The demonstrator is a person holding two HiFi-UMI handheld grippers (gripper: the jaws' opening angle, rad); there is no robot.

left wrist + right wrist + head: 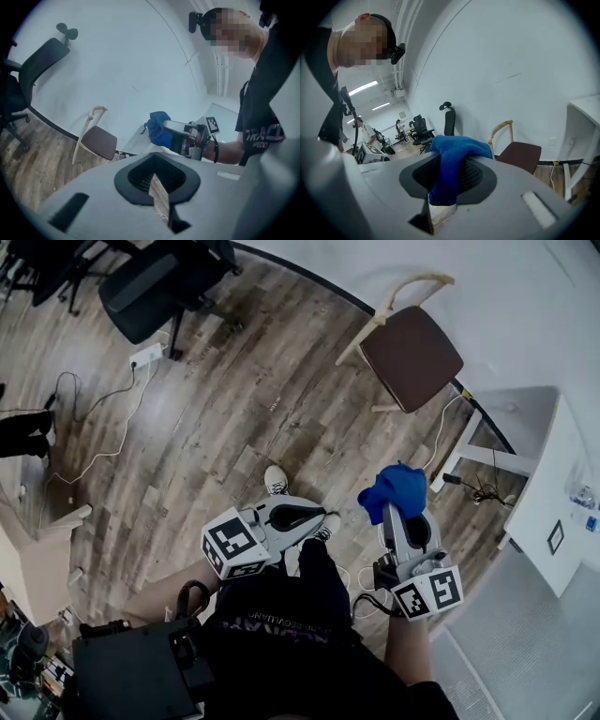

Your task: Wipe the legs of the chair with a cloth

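Right hand-held gripper (397,510) is clamped on the blue cloth (392,487); left hand-held gripper (323,519) has its jaws together, empty. Chair (411,354) stands well ahead of both, with open floor (234,418) between. Shirt print is too blurred to read.

The left grey two-jaw gripper (323,521) is held low in front of the person's torso, pointing across toward the right, its 2 jaws drawn almost together with only a thin slit between them and nothing in it. The right grey two-jaw gripper (398,510) points forward, its jaws clamped on a bunched blue cloth (394,488). The right forearm (408,652) extends straight behind it.
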